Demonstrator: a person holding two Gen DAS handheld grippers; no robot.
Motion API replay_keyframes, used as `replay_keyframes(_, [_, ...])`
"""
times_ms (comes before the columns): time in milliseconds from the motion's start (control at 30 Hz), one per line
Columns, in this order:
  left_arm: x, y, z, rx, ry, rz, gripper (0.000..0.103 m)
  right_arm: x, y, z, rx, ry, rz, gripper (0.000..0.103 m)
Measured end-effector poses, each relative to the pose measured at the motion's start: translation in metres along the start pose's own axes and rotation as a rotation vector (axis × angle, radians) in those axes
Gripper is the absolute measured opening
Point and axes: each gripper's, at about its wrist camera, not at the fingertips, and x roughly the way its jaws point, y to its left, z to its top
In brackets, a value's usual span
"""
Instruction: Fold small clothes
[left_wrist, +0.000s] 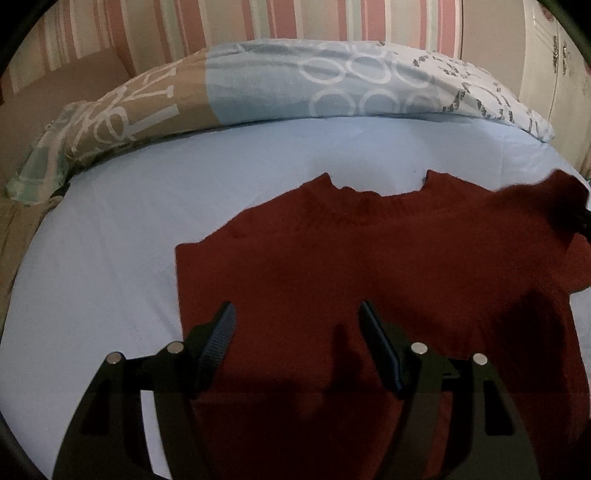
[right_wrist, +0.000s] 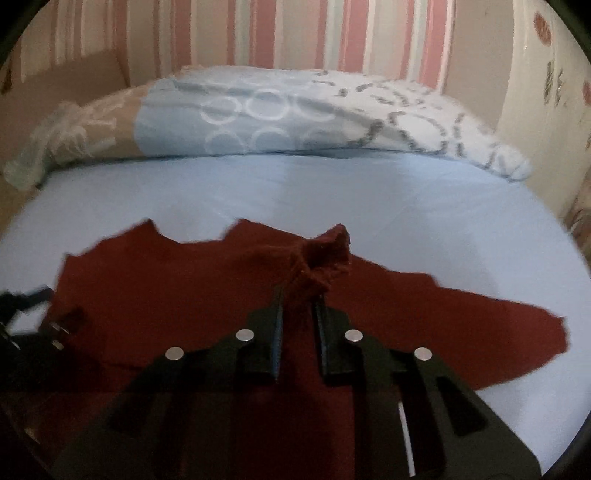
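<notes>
While the garment lies spread on the bed, the grippers stand thus:
Right gripper (right_wrist: 299, 295): jaws nearly closed, pinching a bunched fold of the dark red shirt (right_wrist: 184, 295), lifted toward 12 o'clock.
Left gripper (left_wrist: 295, 306): jaws wide apart, holding nothing, hovering over the shirt (left_wrist: 369, 258).
Shirt: mostly flat on the light blue sheet (left_wrist: 110, 240), neckline toward 12 o'clock.
Surroundings: patterned pillow (left_wrist: 258, 85) at 12 o'clock, against a striped wall (left_wrist: 295, 18).
</notes>
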Motion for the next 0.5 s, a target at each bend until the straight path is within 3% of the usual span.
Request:
replay_keyframes(100, [0.001,0.002,-0.001,0.0,0.007,0.002,0.07,0.035,-0.012,-0.015,-0.021,0.136,-0.04,0.023])
replay_keyframes(133, [0.002,0.003,-0.003,-0.002,0.013,0.001,0.07,0.046,-0.018,-0.02,0.002,0.175,-0.006,0.036])
replay_keyframes(167, [0.001,0.005,-0.004,-0.002,0.019,0.003,0.07,0.05,-0.029,-0.027,0.041,0.196,0.049,0.058])
replay_keyframes(233, [-0.002,0.007,-0.005,0.004,0.015,0.011,0.07,0.042,-0.042,-0.032,0.084,0.185,0.073,0.078])
replay_keyframes(267, [-0.003,0.008,-0.006,0.007,0.011,0.015,0.071,0.027,-0.049,-0.034,0.093,0.139,0.064,0.084])
replay_keyframes(367, [-0.005,0.009,-0.006,0.006,0.0,0.014,0.074,0.005,-0.054,-0.034,0.056,0.075,-0.043,0.086])
replay_keyframes(500, [0.002,0.007,-0.007,-0.006,0.022,0.012,0.074,0.013,-0.029,-0.021,0.019,0.072,0.079,0.083])
